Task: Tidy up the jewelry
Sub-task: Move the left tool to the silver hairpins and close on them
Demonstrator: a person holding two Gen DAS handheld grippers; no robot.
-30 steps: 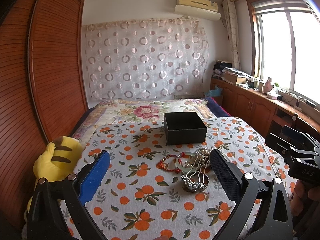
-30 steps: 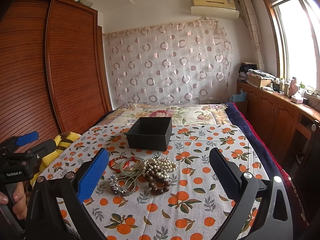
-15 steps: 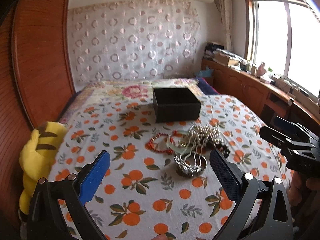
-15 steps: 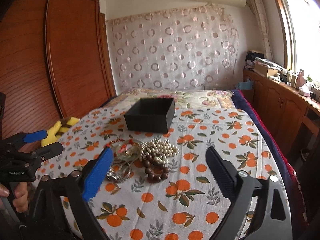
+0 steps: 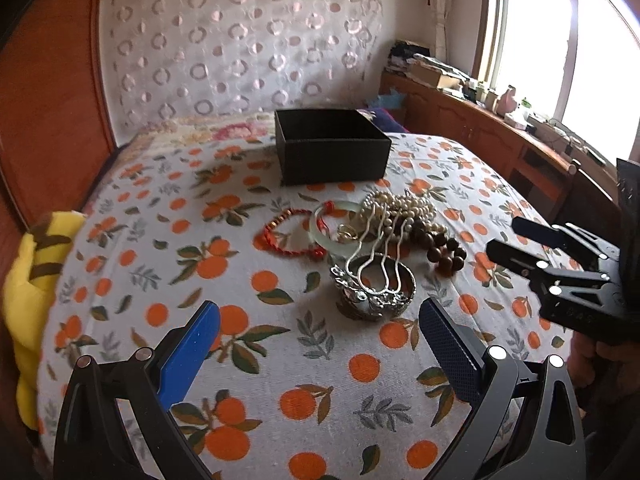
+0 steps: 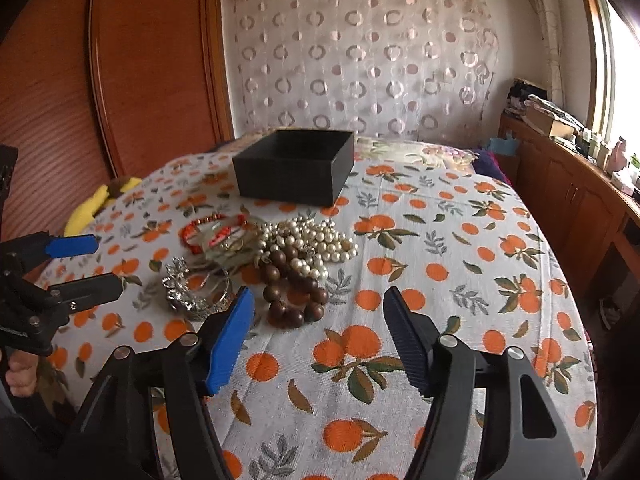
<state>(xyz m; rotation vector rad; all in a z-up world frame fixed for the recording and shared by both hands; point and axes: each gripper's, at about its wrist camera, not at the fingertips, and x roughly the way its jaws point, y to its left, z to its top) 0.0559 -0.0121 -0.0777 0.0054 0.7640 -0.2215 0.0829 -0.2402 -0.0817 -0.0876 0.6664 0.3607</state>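
A pile of jewelry lies on the orange-print cloth (image 5: 280,360): a silver bangle (image 5: 373,292), a pale jade bangle (image 5: 334,228), a red bead bracelet (image 5: 289,234), a pearl necklace (image 5: 400,206) and brown wooden beads (image 5: 444,250). An open black box (image 5: 330,146) stands behind the pile. My left gripper (image 5: 318,328) is open and empty, just short of the silver bangle. My right gripper (image 6: 320,320) is open and empty, just short of the wooden beads (image 6: 294,292). The pearls (image 6: 312,238), silver bangle (image 6: 196,286) and box (image 6: 294,166) show in the right wrist view too.
A yellow plush toy (image 5: 28,280) lies at the bed's left edge by the wooden wardrobe (image 5: 44,100). A wooden counter (image 5: 500,136) with clutter runs under the window on the right. Each gripper shows in the other's view: the right (image 5: 560,276), the left (image 6: 60,276).
Both grippers have moved forward and down toward the jewelry pile, which now looks larger and closer. Both stayed open; the right one's jaws look slightly narrower.
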